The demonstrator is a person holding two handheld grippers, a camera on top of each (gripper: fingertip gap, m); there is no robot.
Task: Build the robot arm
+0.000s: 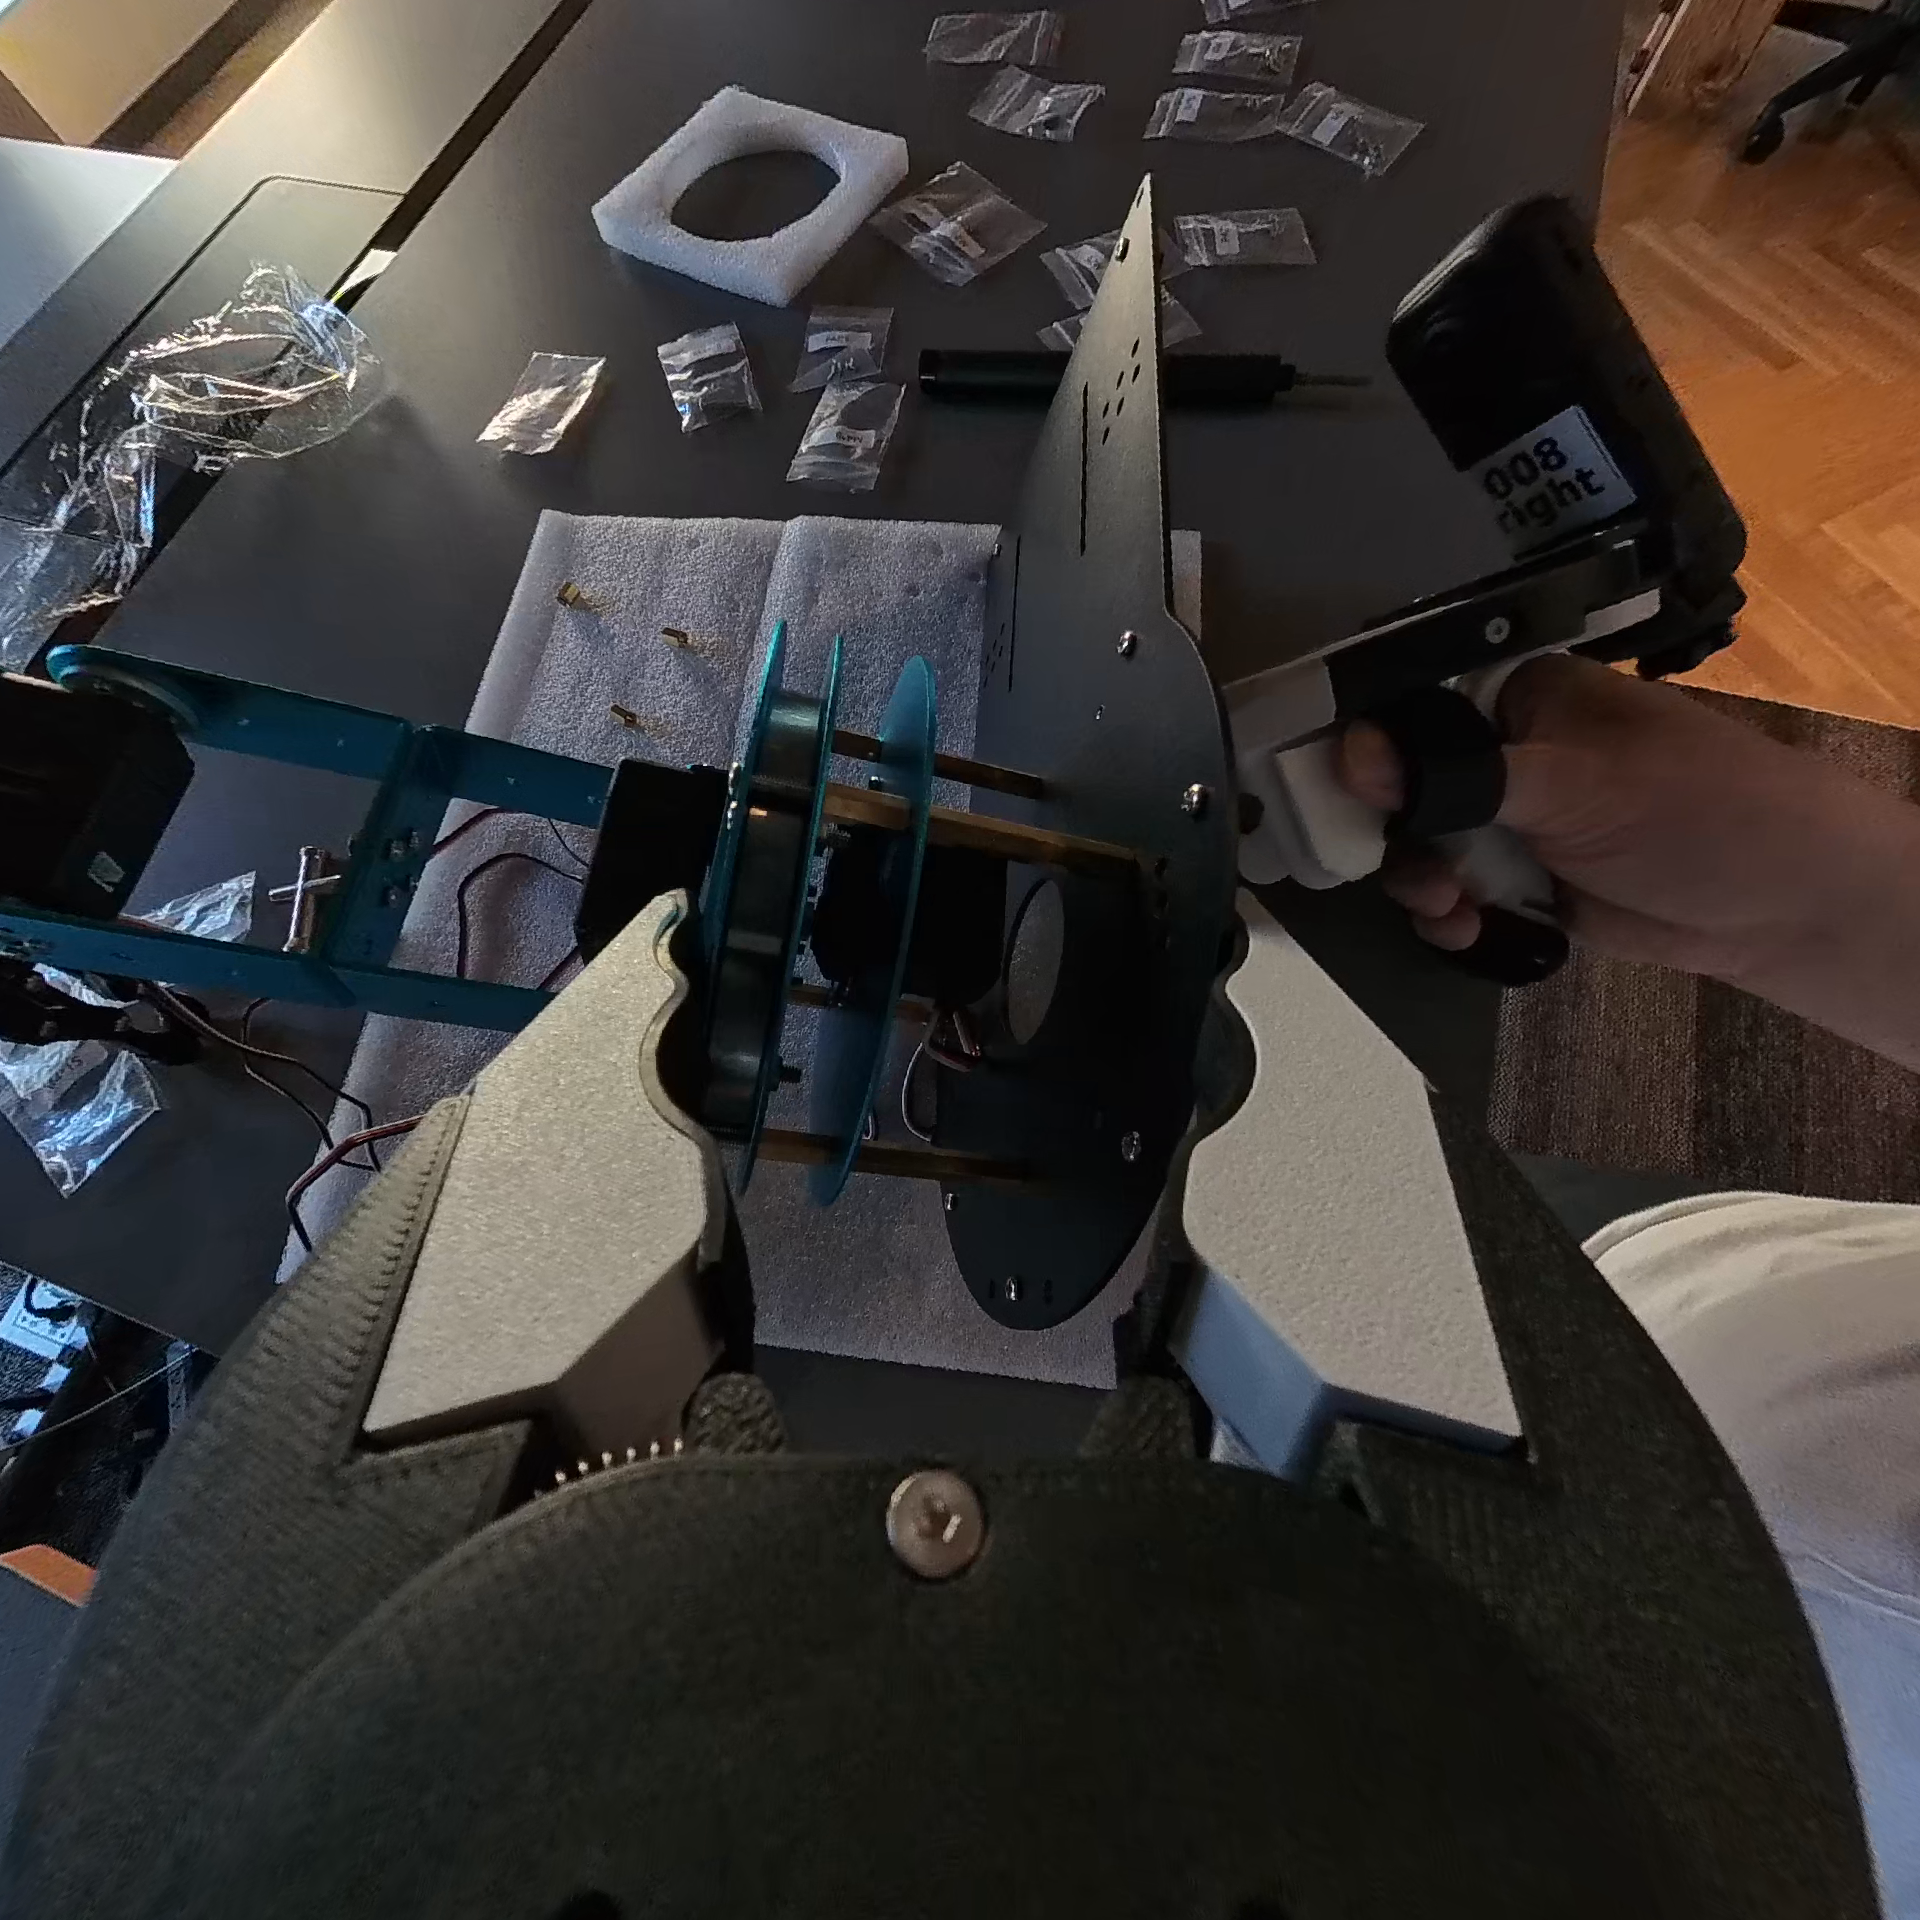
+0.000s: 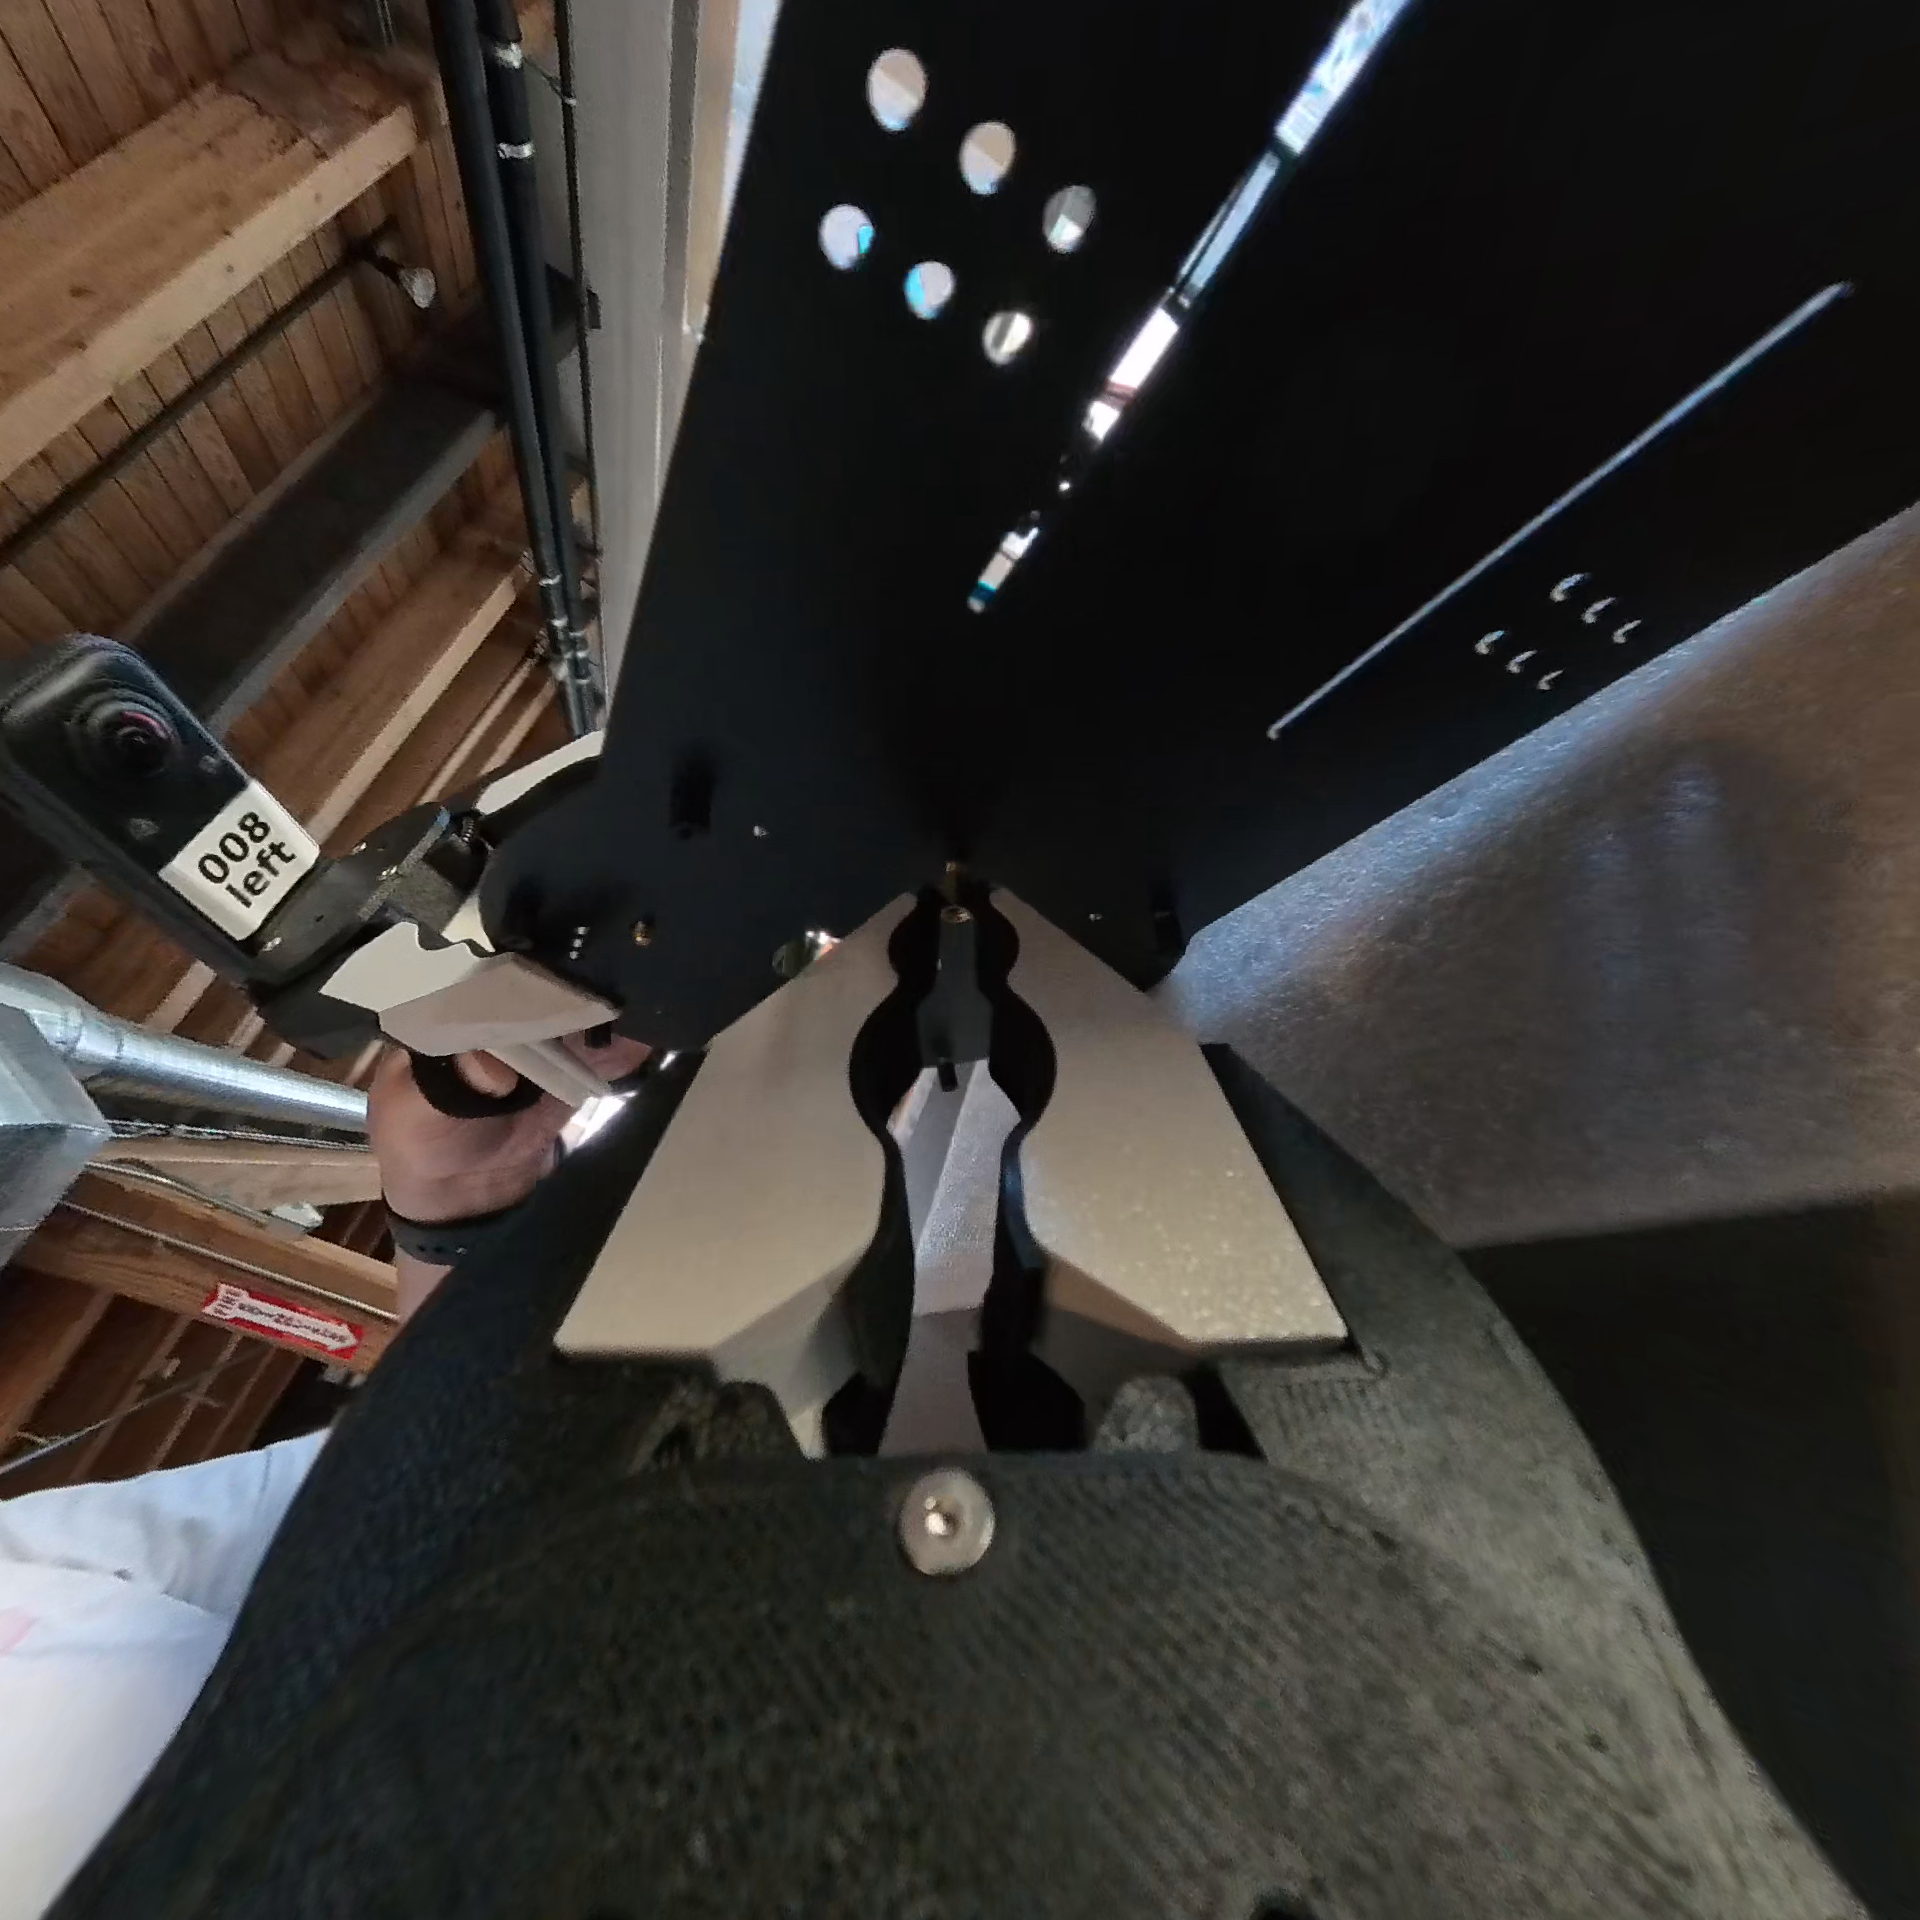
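Note:
My left gripper (image 1: 951,935) is spread wide and shut on a robot-arm base assembly. One finger presses the teal discs (image 1: 774,831); the other presses the black metal plate (image 1: 1101,623), which stands on edge. A teal arm (image 1: 488,769) sticks out to the left of the assembly. My right gripper (image 1: 1299,727) is behind the plate, held by a hand. In the right wrist view it (image 2: 954,914) is nearly closed on a small black part (image 2: 951,1003) whose brass tip meets the plate (image 2: 831,623). The left gripper (image 2: 499,966) shows at that plate's left edge.
The assembly rests over a white foam sheet (image 1: 644,582) on a dark table (image 1: 520,343). Brass standoffs (image 1: 681,639) lie on the foam. Small plastic bags (image 1: 940,223), a foam frame (image 1: 748,192), a black screwdriver (image 1: 987,369), a cross wrench (image 1: 307,894) and crumpled plastic (image 1: 239,364) lie around. My hands' fingertips stand some 8 centimeters from each other.

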